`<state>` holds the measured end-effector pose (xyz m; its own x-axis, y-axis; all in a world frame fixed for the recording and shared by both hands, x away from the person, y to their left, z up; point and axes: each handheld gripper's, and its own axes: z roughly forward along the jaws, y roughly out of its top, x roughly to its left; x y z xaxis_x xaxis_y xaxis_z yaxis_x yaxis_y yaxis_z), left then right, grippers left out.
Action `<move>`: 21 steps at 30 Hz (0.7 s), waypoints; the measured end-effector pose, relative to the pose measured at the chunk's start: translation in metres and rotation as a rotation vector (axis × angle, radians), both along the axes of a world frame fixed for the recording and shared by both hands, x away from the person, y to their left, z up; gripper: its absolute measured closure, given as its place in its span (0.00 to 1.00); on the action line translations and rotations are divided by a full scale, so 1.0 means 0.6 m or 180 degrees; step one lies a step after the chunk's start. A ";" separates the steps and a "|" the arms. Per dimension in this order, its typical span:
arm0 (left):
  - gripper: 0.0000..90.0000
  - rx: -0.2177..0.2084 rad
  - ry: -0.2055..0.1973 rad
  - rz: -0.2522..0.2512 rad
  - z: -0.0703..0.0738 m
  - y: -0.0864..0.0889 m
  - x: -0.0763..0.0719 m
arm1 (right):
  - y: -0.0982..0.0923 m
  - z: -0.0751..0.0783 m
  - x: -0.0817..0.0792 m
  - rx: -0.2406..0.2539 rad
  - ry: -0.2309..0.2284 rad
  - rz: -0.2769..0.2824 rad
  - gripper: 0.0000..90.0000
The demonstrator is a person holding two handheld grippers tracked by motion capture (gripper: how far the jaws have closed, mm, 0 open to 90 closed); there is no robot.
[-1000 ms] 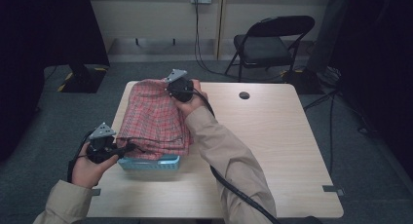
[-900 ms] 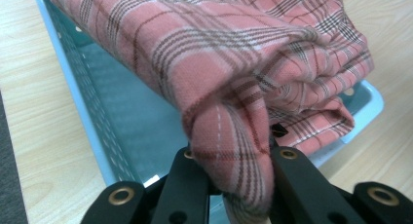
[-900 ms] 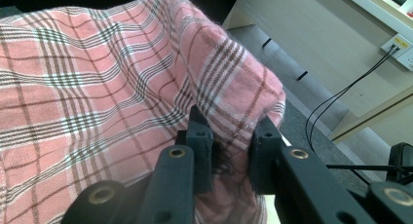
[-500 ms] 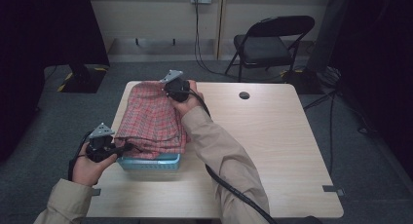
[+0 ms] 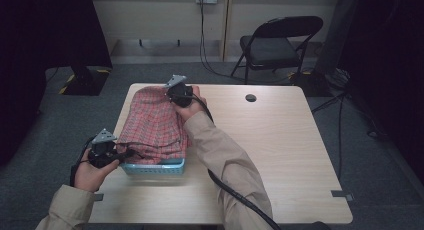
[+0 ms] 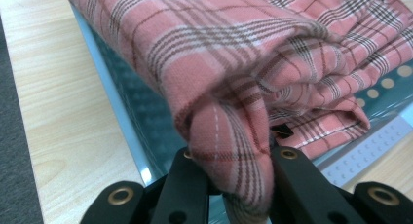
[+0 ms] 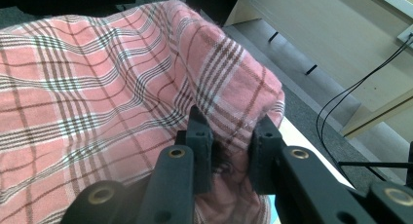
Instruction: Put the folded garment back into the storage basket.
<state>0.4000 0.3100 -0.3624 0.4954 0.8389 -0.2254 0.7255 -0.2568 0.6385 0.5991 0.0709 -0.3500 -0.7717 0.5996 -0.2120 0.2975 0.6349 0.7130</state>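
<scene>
Cloth [image 5: 154, 125] of pink plaid lies folded over the light blue basket [image 5: 155, 167] on our table [image 5: 280, 155].

We hold it at 2 ends: our left gripper [image 6: 234, 185] is clenched on a thick fold at the near corner, by the basket rim, and our right gripper [image 7: 229, 151] is clenched on a bunch of cloth at the far edge. Behind the table stands 1 folding chair [image 5: 275, 45].

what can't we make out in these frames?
- Basket contents: high view, plaid cloth covers them.
- Right hand-held gripper pad faces: right gripper view, buried in the cloth fold.
- Left hand-held gripper base: left gripper view, cut by the bottom edge.
</scene>
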 end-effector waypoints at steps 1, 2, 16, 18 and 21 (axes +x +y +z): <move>0.92 0.0007 0.0004 0.0008 -0.001 0.000 0.000 | 0.000 -0.001 0.000 0.0007 0.0014 -0.0003 0.84; 0.92 0.0009 0.0008 0.0010 -0.001 0.001 0.000 | 0.000 -0.003 0.000 0.0005 0.0015 -0.0005 0.84; 0.92 0.0035 0.0044 0.0047 -0.013 0.004 -0.001 | -0.003 -0.018 -0.003 0.0051 0.0036 -0.0049 0.83; 0.92 0.0031 0.0051 0.0045 -0.014 0.005 -0.001 | -0.003 -0.019 -0.003 0.0051 0.0041 -0.0050 0.83; 0.92 0.0036 0.0056 0.0045 -0.016 0.005 -0.001 | -0.004 -0.021 -0.004 0.0047 0.0038 -0.0058 0.83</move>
<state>0.3993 0.3128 -0.3720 0.4796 0.8483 -0.2243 0.7401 -0.2537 0.6228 0.5965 0.0688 -0.3628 -0.7630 0.6166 -0.1938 0.3175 0.6187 0.7186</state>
